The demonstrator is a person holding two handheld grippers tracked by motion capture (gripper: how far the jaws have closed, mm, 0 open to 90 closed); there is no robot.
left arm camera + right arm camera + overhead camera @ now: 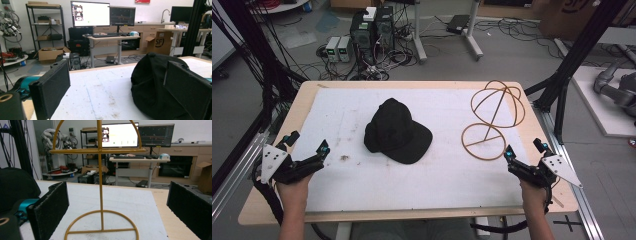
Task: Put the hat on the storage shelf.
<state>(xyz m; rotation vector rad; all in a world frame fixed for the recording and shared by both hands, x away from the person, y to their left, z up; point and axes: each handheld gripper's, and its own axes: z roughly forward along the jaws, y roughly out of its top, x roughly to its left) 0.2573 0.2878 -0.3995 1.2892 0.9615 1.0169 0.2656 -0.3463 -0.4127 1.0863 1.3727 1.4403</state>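
Note:
A black cap (397,131) lies on the white mat in the middle of the table, brim toward the right front. To its right a gold wire hat stand (494,117) rises from a ring base. My left gripper (307,144) rests open at the table's left front, apart from the cap; in the left gripper view the cap (152,85) sits ahead behind the right jaw. My right gripper (524,150) is open at the right front, just short of the stand's base. The right gripper view has the stand (101,195) straight ahead between the jaws, with the cap (15,187) at far left.
The white mat (362,185) covers most of the wooden table (292,112). Black frame posts (579,55) stand at the right and left sides. Computer boxes and cables (372,35) lie on the floor beyond the far edge.

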